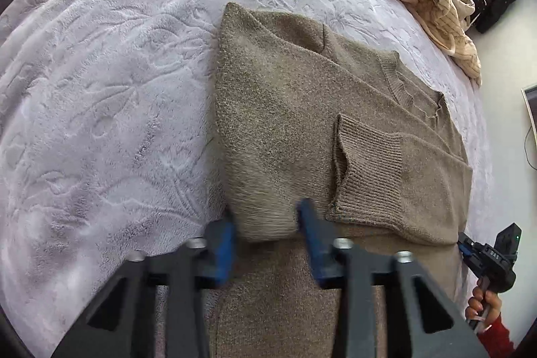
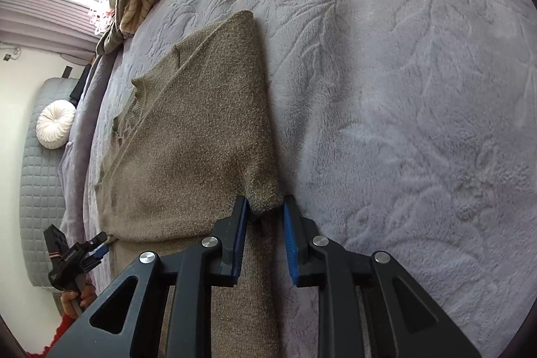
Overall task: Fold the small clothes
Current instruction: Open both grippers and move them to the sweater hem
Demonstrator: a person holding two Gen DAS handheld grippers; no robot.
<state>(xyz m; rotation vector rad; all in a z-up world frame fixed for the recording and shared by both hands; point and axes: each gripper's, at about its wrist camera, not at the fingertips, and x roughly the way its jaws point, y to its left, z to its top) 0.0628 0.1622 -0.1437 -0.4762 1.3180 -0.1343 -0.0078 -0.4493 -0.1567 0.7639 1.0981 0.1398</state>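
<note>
- I am looking down on a brown knitted sweater (image 1: pixel 285 109) that is lying on a pale lilac fleece blanket (image 1: pixel 100 89); the blanket's pile is soft and is carrying an embossed leaf pattern.
- The sweater is lying partly folded into a long panel, with one sleeve crossing its front and the ribbed cuff (image 1: pixel 365 170) resting on top, its mouth gaping slightly.
- The ribbed collar (image 1: pixel 399 83) is showing at the far end of the garment.
- My left gripper (image 1: pixel 265 237) is pinching a raised fold of the sweater's edge; the blue pads are standing narrow with the bunched knit filling the gap between them, though that spot is blurring a little.
- My right gripper (image 2: pixel 265 220) is doing the same at the opposite edge: a rounded corner of knit is sitting squeezed between its narrow blue-lined black fingers (image 2: pixel 290 223).
- In the left wrist view the right gripper is showing at the far right, carried by a hand (image 1: pixel 486 304) in a red sleeve.
- A heap of cream striped fabric (image 1: pixel 446 19) is lying crumpled at the far edge of the bed, well apart from the sweater.
- A round white pleated cushion (image 2: pixel 55 123) is leaning against a grey quilted panel (image 2: pixel 40 190) beside the bed.
</note>
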